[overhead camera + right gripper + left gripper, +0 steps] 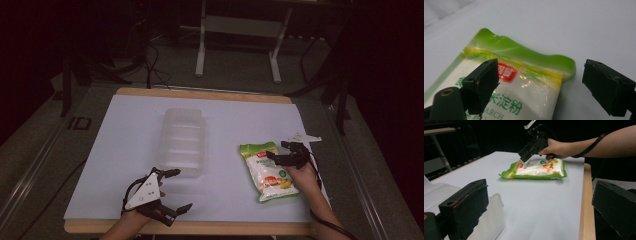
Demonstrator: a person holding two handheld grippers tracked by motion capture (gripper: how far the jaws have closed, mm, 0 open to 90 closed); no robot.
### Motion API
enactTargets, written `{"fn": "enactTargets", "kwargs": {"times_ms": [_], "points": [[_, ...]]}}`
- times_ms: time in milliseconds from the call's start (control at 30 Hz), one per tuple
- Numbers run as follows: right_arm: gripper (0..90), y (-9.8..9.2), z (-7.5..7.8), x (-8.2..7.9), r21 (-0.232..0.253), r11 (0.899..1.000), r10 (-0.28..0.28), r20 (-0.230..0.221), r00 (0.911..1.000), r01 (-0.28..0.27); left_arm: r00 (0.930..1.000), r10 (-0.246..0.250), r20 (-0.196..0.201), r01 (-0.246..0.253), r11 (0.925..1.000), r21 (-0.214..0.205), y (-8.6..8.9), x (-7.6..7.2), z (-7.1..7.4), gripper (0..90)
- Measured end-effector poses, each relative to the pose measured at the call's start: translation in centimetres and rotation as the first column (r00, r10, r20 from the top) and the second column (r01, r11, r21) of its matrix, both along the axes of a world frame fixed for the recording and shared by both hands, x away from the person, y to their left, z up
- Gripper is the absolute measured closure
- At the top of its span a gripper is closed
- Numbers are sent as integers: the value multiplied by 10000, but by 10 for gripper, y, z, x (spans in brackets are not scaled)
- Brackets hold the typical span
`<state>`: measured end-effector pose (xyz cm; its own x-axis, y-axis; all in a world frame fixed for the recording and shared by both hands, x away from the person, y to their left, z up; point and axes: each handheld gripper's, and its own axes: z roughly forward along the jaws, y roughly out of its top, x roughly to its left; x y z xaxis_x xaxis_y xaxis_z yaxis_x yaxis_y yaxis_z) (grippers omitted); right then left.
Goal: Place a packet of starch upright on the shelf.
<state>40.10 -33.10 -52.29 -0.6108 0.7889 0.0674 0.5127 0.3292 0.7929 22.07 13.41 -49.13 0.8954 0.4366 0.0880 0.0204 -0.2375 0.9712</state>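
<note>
The high view looks forward and down from above the person's edge of the table (125, 150), far enough back to take in the starch bag (267, 171) and the floor beyond. The left gripper view sits low near the table's near edge and faces across it toward that bag (536, 170) from well apart. The right gripper view looks steeply down, very close above the bag's green top edge (524, 53), so all three views share the bag.

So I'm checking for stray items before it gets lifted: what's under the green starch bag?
The green starch bag lies flat on the white table sheet, with bare sheet showing all around it. Anything directly beneath is covered. The right gripper hovers open over its top end.
</note>
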Motion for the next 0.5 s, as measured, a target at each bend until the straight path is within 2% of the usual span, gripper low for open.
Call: {"fn": "enactTargets", "kwargs": {"times_ms": [200,433,500], "points": [[132,2,-8,1,-89,9999,82,-312,9995,-85,10000,-76,5,76,10000,24,-2,-1,0,9],[124,7,-11,4,3,9999,166,-948,9954,-167,10000,-67,-1,67,9999,94,-2,-1,0,9],[159,10,-9,1,-300,9993,193,-703,9973,-214,10000,-65,10,65,9999,89,-3,-1,0,9]]}}
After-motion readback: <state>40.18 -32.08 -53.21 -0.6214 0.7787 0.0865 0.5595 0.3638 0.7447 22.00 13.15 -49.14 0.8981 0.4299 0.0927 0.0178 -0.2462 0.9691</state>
